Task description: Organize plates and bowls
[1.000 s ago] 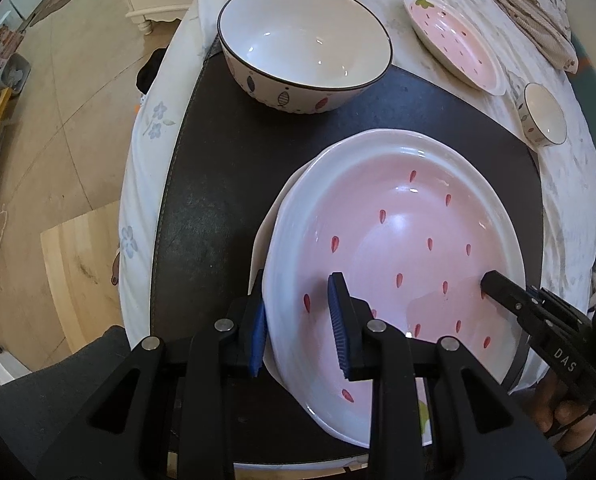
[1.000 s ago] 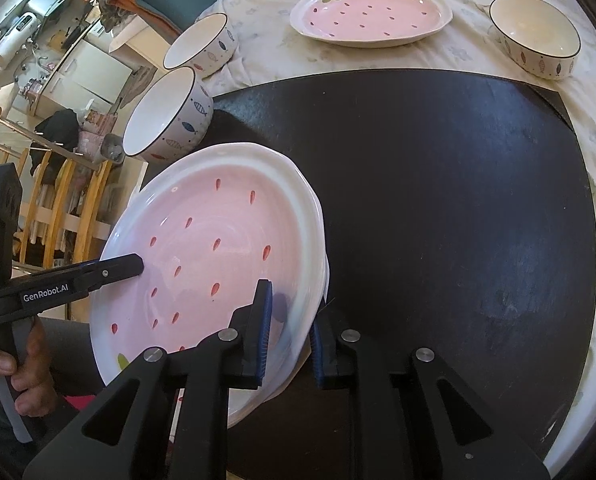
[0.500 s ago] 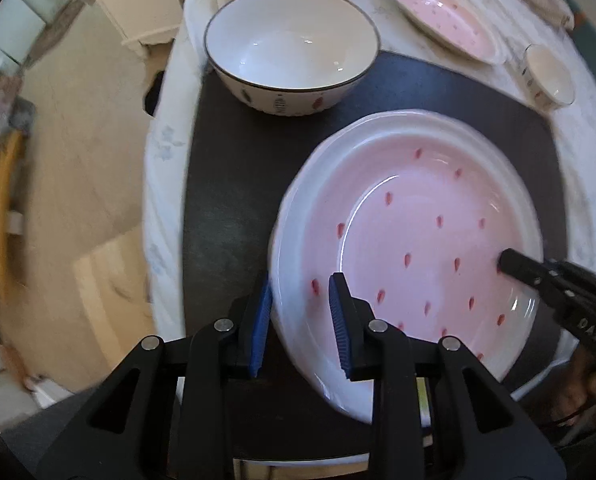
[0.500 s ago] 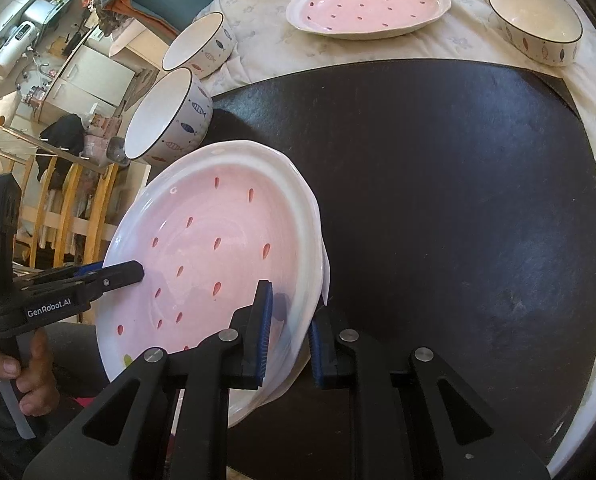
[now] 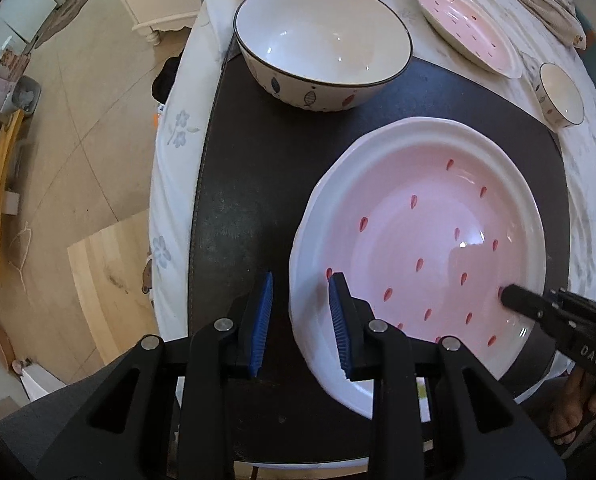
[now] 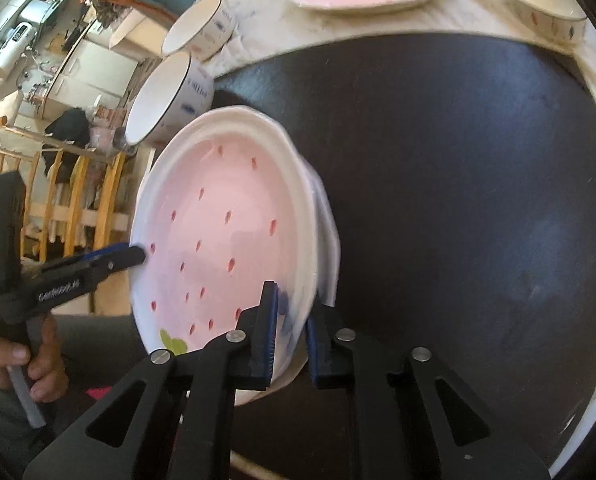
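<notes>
— Step in hand?
— Setting of pink oval ceramic plate with red seed marks [image 5: 418,240] on black round mat [image 5: 249,200], lower right of left-wrist frame. Right gripper [image 6: 291,320] clenched on plate rim; left gripper [image 5: 301,312] spread, straddling rim without contact.
— Next move?
— Probably unclenching of right gripper, clear withdrawal, then fetching of second pink oval plate [image 5: 466,28], upper right, for stacking.

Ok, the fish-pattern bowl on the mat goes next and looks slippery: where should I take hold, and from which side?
Take the fish-pattern bowl by its near rim, from above, fingers astride the wall. It sits upright and open on the dark mat and looks too wide to span, so the thin wall is likely the surest hold.
</notes>
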`<state>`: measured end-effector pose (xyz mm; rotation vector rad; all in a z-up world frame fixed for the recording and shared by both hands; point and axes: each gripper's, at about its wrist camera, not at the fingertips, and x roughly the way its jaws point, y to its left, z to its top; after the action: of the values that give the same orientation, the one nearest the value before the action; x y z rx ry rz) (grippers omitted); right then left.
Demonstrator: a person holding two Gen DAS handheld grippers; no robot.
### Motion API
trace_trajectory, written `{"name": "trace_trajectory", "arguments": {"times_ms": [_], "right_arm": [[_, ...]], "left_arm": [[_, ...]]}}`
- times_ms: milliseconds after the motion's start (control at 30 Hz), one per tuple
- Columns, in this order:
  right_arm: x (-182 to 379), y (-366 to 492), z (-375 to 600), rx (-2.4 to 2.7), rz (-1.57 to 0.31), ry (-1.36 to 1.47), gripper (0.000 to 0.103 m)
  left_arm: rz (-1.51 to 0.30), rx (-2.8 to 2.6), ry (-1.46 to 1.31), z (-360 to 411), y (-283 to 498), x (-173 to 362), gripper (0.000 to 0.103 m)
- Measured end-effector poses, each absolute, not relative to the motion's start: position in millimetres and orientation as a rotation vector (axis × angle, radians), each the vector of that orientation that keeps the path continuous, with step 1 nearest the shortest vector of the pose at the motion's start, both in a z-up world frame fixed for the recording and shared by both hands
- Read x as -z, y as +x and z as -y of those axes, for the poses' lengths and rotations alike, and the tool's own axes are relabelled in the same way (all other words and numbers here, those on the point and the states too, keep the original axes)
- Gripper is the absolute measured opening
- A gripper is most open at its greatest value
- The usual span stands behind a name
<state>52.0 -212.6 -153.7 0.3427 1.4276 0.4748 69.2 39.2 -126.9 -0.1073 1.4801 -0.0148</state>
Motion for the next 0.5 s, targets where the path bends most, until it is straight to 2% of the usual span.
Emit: {"name": "trace_trajectory", "arguments": {"times_ms": [267,400,500], "right_arm": [[150,52,219,-0.492,-1.485,0.375,0.019],[147,52,221,-0.509,-1.479,0.405,0.035],[141,53,226,-0.481,-1.465,0.381,0.063]], "left_arm": [[-1.505,0.024,-0.135,-37,67,131,0.025],[-1.506,0.027,-0.16,-39,67,130,0.026],[-1.503,0.023,-0.17,-41,68,129,0.026]]}}
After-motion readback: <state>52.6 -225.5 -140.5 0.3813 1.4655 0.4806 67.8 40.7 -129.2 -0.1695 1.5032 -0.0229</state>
